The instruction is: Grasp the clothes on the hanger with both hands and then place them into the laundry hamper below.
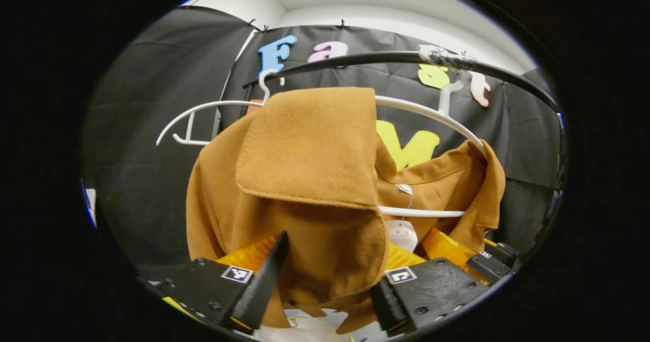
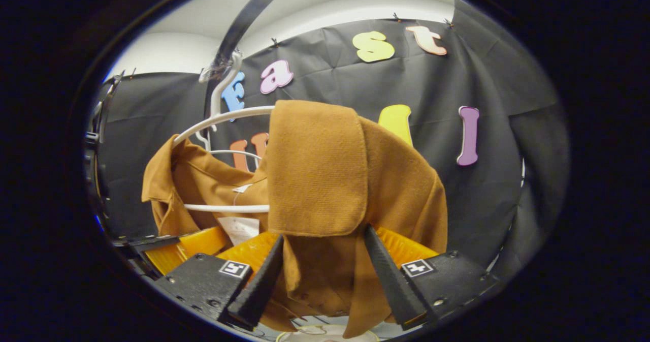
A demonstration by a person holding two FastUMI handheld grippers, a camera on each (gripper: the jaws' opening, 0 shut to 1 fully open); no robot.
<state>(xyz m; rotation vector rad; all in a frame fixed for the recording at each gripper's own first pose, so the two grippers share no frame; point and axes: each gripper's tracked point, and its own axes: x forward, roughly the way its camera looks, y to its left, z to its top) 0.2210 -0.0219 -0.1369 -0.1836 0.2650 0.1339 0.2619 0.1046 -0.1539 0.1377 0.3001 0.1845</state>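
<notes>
A brown coat (image 1: 310, 154) hangs on a white hanger (image 1: 431, 113) from a black rail (image 1: 365, 58). My left gripper (image 1: 330, 260) is open and straddles the coat's front just under its folded collar, with cloth between the fingers. In the right gripper view the coat (image 2: 325, 169) hangs on the hanger (image 2: 223, 118), and my right gripper (image 2: 323, 232) is open with its fingers on either side of the fabric below the collar flap. A pale rounded rim (image 1: 304, 332), perhaps the hamper, peeks out under the coat and appears again as a rim (image 2: 325, 336) in the right gripper view.
A second, bare white hanger (image 1: 203, 109) hangs on the rail to the left. A white tag (image 1: 402, 234) dangles inside the coat. The right gripper (image 1: 490, 260) is close at the lower right; the left gripper (image 2: 152, 243) is close at the lower left.
</notes>
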